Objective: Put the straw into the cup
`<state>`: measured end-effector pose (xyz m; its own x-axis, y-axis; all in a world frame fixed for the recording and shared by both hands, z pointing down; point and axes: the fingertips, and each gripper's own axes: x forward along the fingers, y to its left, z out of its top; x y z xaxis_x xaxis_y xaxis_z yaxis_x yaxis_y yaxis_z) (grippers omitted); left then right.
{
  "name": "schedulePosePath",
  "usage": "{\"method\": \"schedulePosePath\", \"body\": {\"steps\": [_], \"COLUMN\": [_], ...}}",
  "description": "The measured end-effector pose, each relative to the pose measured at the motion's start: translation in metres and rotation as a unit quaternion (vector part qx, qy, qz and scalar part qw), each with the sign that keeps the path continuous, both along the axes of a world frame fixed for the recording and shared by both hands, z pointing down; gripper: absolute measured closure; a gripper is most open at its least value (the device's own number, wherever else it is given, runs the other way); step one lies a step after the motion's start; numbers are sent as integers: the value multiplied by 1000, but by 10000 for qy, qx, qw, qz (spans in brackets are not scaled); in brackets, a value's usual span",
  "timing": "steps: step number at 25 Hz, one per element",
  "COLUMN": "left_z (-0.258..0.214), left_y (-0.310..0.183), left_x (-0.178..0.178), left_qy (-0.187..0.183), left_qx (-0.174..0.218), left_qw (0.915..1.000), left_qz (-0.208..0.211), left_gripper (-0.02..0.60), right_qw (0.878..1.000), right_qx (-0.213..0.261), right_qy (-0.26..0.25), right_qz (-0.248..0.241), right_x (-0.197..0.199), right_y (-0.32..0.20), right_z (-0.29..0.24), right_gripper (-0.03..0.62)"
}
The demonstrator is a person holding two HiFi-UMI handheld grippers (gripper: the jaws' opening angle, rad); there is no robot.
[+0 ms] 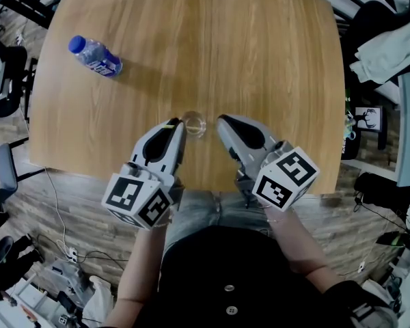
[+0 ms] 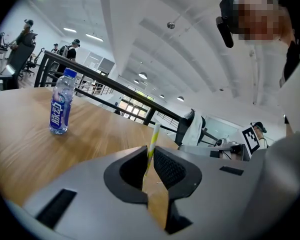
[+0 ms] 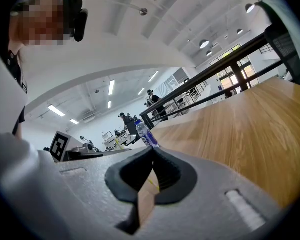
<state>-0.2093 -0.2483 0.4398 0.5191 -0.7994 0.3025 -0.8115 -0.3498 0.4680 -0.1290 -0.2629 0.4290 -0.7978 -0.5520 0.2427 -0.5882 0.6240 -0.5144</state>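
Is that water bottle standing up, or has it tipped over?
Upright. In the left gripper view the bottle stands on its base on the table, with its blue cap on top.

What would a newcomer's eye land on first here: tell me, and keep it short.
The left tongs pinch a yellow-striped straw, nearly upright, near the front edge of the wooden table. Close by their tips stands a clear cup, with the shut right tongs on its other side. A blue-capped bottle stands far off to the left.
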Motion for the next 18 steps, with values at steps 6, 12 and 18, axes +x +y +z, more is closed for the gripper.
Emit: {"method": "schedulePosePath", "body": {"steps": [6, 12, 18], "left_z": [1, 4, 4], "left_y": [0, 1, 4], "left_x": [0, 1, 1], "left_qy": [30, -38, -65], "left_qx": [-19, -60, -35], "left_qw": [10000, 10000, 10000], "left_qz": [-33, -62, -62], "left_gripper": [543, 541, 476], "right_qw": [9999, 9999, 9999], "right_qx": [-74, -87, -59], "right_qy": [-33, -47, -49], "right_qz": [-81, -106, -100], "right_x": [-3, -3, -2], "right_y": [4, 8, 11], "right_z": [3, 4, 2], "right_gripper": [595, 595, 595]}}
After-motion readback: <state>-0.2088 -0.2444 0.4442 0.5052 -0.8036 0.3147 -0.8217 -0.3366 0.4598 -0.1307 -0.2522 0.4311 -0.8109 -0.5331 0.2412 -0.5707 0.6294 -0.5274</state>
